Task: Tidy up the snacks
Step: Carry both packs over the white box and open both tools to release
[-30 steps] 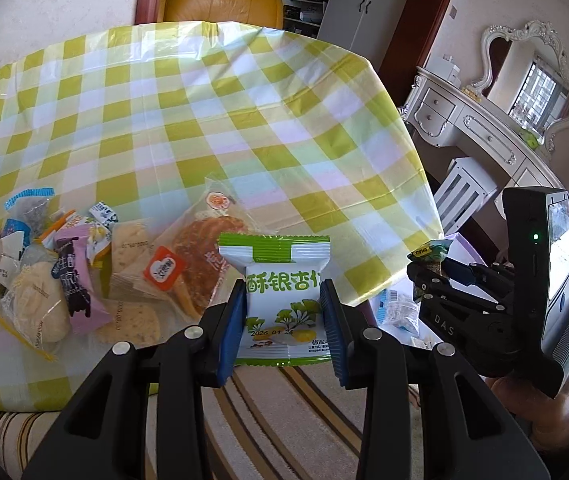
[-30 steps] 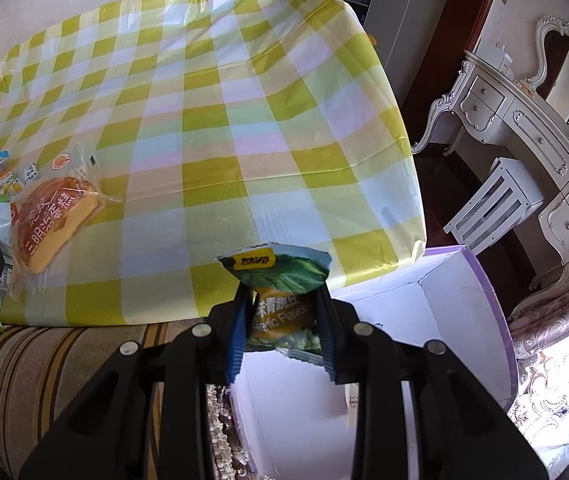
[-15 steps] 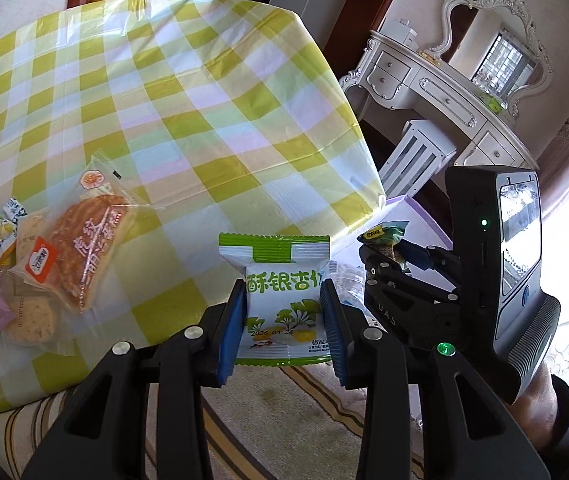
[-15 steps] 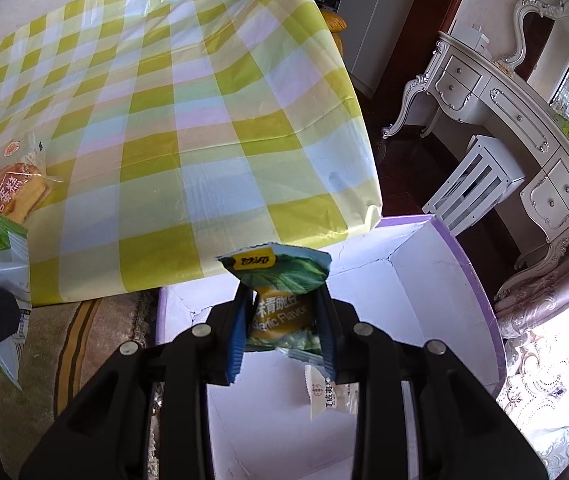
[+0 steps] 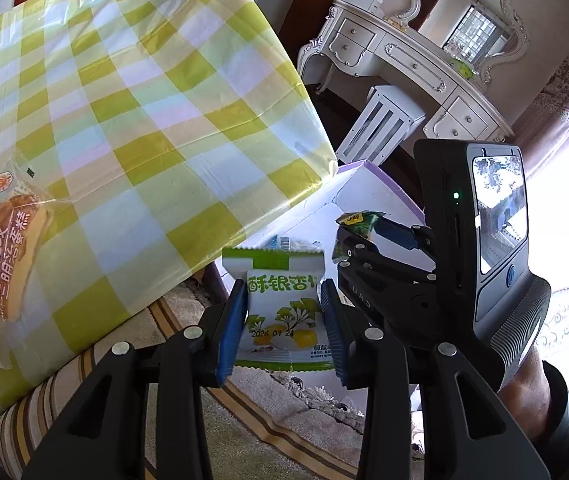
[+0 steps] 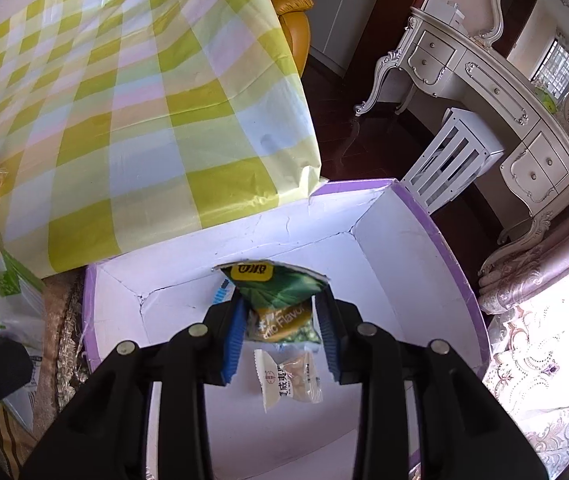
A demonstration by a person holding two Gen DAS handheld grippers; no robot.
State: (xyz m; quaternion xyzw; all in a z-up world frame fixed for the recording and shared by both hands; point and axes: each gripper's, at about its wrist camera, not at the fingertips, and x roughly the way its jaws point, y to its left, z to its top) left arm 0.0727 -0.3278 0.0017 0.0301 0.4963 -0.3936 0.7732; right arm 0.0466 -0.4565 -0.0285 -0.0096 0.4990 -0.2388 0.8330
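Green packet (image 6: pixel 280 300): my right gripper (image 6: pixel 280 332) is pinching it, hanging over the open box.
Ginkgo packet (image 5: pixel 282 308): clamped in my left gripper (image 5: pixel 282 320), just beside the box.
Box (image 6: pixel 416 208): white inside, purple rim, wrapped snack (image 6: pixel 290 378) lying on the bottom, I think.
Table (image 6: pixel 144 120): checked cloth, cake pack (image 5: pixel 4 256) near its edge.

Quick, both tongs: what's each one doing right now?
Left tongs: closed on white-green snack packet.
Right tongs: closed on dark green snack packet.

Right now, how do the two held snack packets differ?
The left gripper holds a white-and-green packet, flat and upright, outside the box. The right gripper holds a dark green packet, crumpled, above the box's inside. Both are clamped between blue pads.
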